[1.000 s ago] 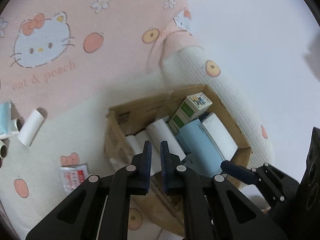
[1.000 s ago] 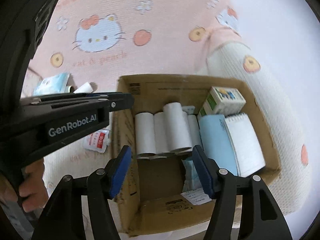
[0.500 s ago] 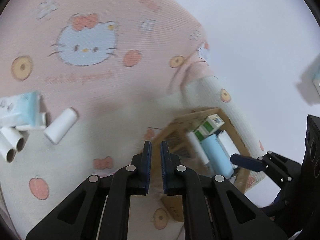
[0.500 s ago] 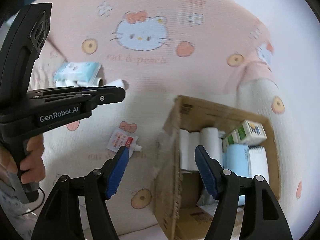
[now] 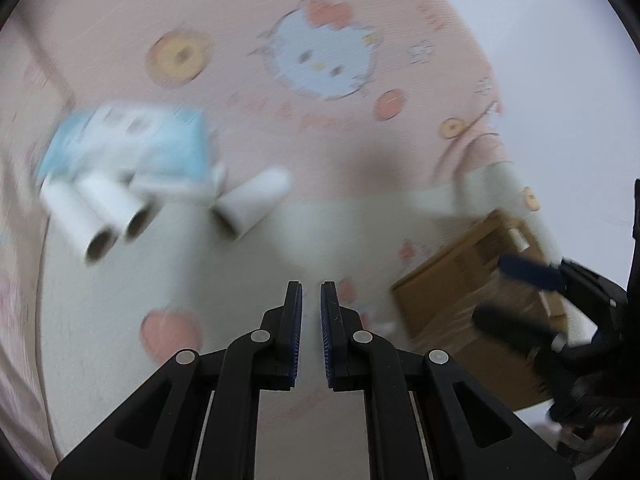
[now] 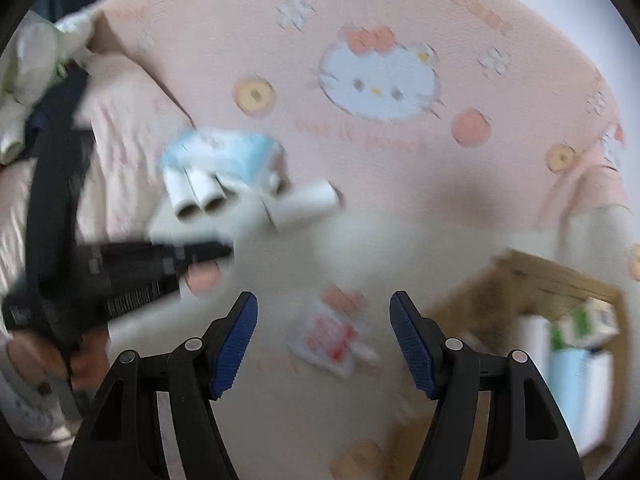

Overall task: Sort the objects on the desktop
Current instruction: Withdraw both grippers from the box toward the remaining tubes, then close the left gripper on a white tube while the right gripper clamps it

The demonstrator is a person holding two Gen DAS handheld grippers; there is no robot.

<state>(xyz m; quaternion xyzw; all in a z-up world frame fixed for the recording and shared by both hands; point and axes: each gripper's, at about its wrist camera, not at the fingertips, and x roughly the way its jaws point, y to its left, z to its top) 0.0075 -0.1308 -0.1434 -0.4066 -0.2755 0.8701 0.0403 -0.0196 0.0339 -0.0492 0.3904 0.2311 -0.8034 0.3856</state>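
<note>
A home bedroom. A bed is covered with a pink and cream blanket (image 6: 400,184) printed with a cartoon cat face (image 6: 378,76) and peaches. A pale quilted pillow (image 6: 120,128) lies at its left edge, below a plain white wall (image 5: 560,80).

Nothing here reads cleanly; both views are smeared by motion. The pink cartoon-cat blanket (image 6: 400,152) carries pink lettering along its far edge and under the cat's face, too blurred to spell out. The small white sachet with red print (image 6: 328,336), near the blanket's front edge, shows red marks only, none legible.
</note>
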